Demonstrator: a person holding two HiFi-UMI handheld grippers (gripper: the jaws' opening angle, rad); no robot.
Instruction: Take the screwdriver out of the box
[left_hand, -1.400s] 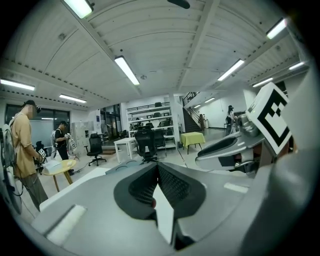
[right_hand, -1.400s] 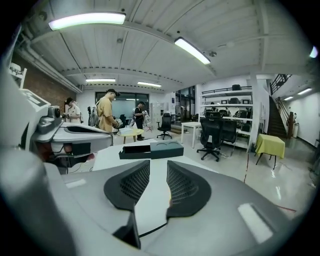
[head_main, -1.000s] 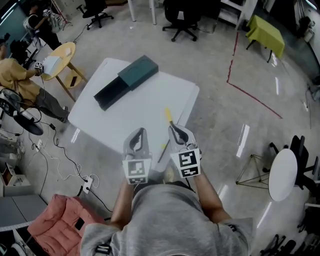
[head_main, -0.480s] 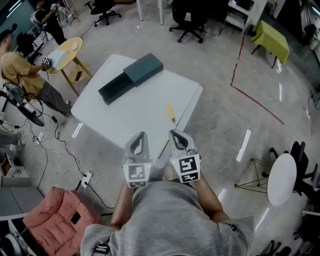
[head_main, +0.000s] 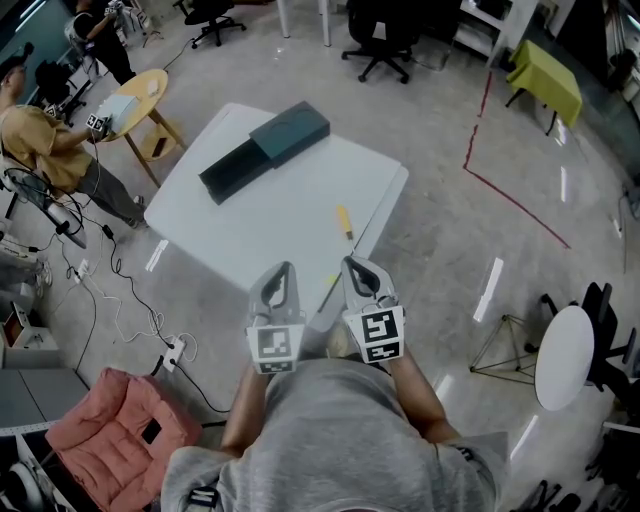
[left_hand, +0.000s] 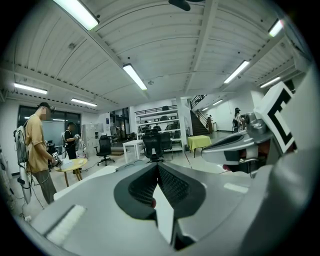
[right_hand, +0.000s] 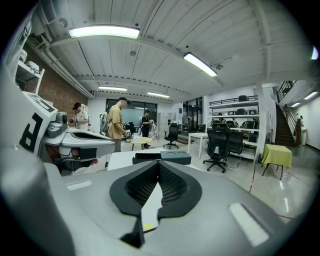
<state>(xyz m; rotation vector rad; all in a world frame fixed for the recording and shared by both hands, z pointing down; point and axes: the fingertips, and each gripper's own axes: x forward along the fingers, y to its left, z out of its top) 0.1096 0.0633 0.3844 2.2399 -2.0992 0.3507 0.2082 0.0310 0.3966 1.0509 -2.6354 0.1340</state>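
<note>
A yellow-handled screwdriver (head_main: 343, 221) lies on the white table (head_main: 250, 235), near its right edge and outside the box. The dark box (head_main: 265, 150) sits at the far side with its drawer slid out; in the right gripper view the box (right_hand: 161, 158) shows straight ahead. My left gripper (head_main: 280, 270) and right gripper (head_main: 352, 263) hover side by side over the table's near edge, a short way short of the screwdriver. Both are shut, with nothing between the pads. In the gripper views, the left gripper (left_hand: 158, 165) and the right gripper (right_hand: 159, 165) have their tips touching.
Two people stand by a round wooden table (head_main: 135, 100) at the far left. Office chairs (head_main: 380, 40) stand beyond the white table. A pink bag (head_main: 110, 440) and cables lie on the floor at the left, and a round white table (head_main: 565, 350) stands at the right.
Both grippers have drawn back a little from the screwdriver towards the table's near edge. The screwdriver and the box lie where they were.
</note>
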